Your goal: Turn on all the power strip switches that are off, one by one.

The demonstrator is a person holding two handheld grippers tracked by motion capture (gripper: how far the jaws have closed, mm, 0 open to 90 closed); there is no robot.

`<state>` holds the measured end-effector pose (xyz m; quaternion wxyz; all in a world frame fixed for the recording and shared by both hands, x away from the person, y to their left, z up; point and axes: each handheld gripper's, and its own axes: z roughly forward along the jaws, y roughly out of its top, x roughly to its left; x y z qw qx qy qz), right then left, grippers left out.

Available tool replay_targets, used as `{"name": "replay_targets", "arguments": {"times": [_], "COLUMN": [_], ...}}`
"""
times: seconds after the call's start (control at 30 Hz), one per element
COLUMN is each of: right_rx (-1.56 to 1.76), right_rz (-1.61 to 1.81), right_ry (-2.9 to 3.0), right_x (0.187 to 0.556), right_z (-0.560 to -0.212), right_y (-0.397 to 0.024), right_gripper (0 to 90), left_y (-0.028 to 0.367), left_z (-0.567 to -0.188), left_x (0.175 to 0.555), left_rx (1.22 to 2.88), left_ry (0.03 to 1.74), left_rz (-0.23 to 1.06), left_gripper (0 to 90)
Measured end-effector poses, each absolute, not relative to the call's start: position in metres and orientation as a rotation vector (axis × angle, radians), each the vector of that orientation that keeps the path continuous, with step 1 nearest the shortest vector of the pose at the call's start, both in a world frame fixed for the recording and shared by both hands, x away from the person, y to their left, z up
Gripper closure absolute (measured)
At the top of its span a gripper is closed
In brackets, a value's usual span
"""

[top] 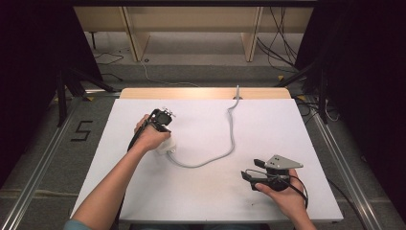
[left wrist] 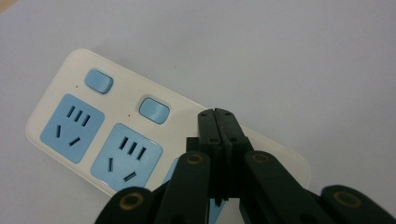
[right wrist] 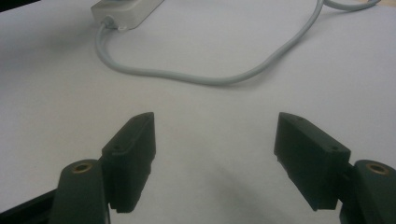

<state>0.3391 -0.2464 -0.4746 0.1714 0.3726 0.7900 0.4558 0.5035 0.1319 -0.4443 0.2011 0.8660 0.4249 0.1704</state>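
Power strip: third socket hidden behind the left gripper, whose jaws are pressed together; near end cut off by the frame's lower edge. In the high view the left hand covers most of the strip (only a white corner shows). Grey cable: far end leaves the right gripper view's top edge

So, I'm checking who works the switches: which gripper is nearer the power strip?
Left. The left gripper hangs over the power strip, jaws shut; the right gripper rests open, far across the table.
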Motion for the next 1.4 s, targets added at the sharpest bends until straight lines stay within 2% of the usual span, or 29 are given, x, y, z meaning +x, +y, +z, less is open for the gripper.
{"name": "replay_targets", "arguments": {"times": [0.27, 0.47, 0.63, 1.4], "right_rx": [1.060, 1.060, 1.055, 1.060], "right_rz": [1.295, 1.302, 1.301, 1.296], "right_ry": [2.239, 2.233, 2.239, 2.247], "right_x": [0.339, 0.339, 0.339, 0.339], "right_z": [-0.474, -0.474, -0.474, -0.475], "right_y": [-0.247, -0.247, -0.247, -0.248], "right_gripper": [30.4, 30.3, 30.4, 30.5], "left_y": [0.133, 0.139, 0.143, 0.157], "left_z": [-0.444, -0.442, -0.438, -0.432], "left_x": [0.504, 0.505, 0.508, 0.526], "left_rx": [2.423, 2.365, 2.327, 2.311], "left_ry": [1.188, 1.206, 1.202, 1.230], "left_rz": [0.469, 0.421, 0.465, 0.473], "left_gripper": [89.9, 89.9, 89.8, 89.8]}}
